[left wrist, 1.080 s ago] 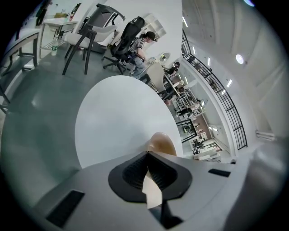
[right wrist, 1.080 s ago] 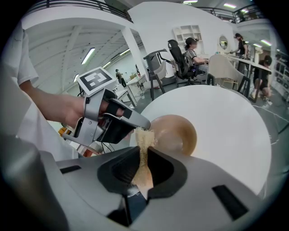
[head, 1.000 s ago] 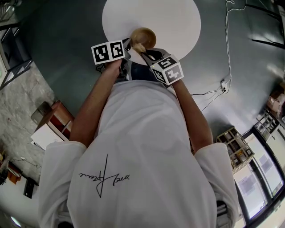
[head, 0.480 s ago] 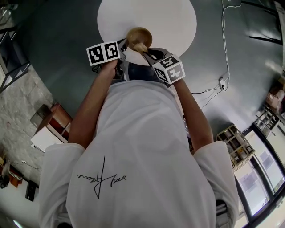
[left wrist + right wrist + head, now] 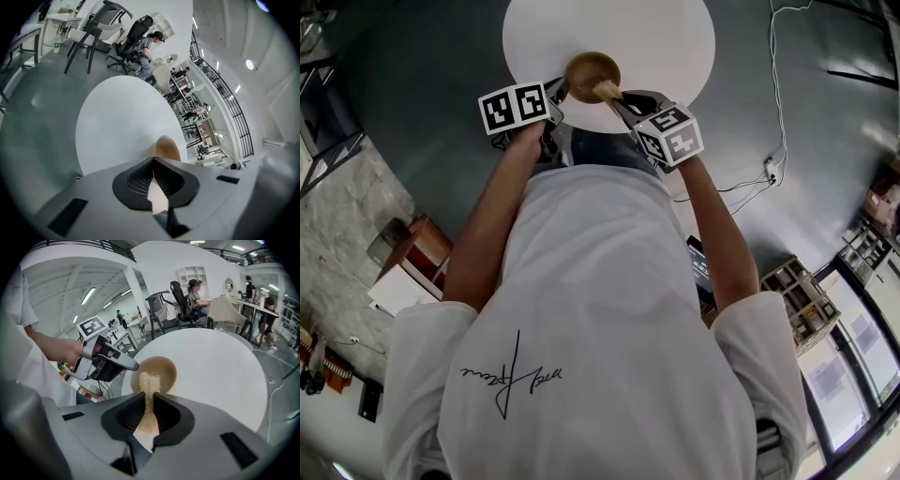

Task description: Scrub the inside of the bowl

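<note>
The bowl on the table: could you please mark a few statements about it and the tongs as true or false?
1. The table beneath the bowl is round and white. True.
2. The right tongs are empty. False: they are shut on a tan scrubber whose end reaches into the bowl.
3. The left tongs are shut on the bowl's rim. True.
4. The bowl is blue. False: it is brown, and looks like wood.

Brown bowl (image 5: 592, 70), beige scrubber (image 5: 149, 380), white table (image 5: 670, 37), dark grey floor (image 5: 412, 84)
</note>
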`<state>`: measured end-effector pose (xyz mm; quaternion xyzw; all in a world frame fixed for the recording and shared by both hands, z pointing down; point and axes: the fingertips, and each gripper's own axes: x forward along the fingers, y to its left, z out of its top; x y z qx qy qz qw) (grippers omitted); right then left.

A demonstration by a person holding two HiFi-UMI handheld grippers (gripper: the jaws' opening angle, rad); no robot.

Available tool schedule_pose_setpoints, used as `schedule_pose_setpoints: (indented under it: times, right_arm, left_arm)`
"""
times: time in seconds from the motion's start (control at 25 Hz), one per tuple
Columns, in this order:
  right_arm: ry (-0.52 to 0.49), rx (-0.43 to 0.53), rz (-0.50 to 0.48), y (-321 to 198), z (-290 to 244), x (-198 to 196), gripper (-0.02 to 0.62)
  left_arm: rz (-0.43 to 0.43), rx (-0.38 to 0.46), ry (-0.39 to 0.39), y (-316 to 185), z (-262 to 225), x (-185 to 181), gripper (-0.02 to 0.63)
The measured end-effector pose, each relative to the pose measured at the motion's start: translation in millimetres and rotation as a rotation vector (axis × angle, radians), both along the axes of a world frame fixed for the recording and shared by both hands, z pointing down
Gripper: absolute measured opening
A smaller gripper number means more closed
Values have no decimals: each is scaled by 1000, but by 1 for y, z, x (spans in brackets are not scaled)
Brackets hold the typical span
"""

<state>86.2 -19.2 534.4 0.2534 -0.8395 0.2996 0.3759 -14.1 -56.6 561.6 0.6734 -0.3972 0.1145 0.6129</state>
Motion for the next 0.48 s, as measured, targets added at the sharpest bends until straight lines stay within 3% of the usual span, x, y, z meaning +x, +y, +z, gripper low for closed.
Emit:
schedule_pose_setpoints:
  times: [0.48]
  right_arm:
    - [24,20,-38,-15,1,19,66]
  left_arm:
    - [22,-26,19,5,2,3,11]
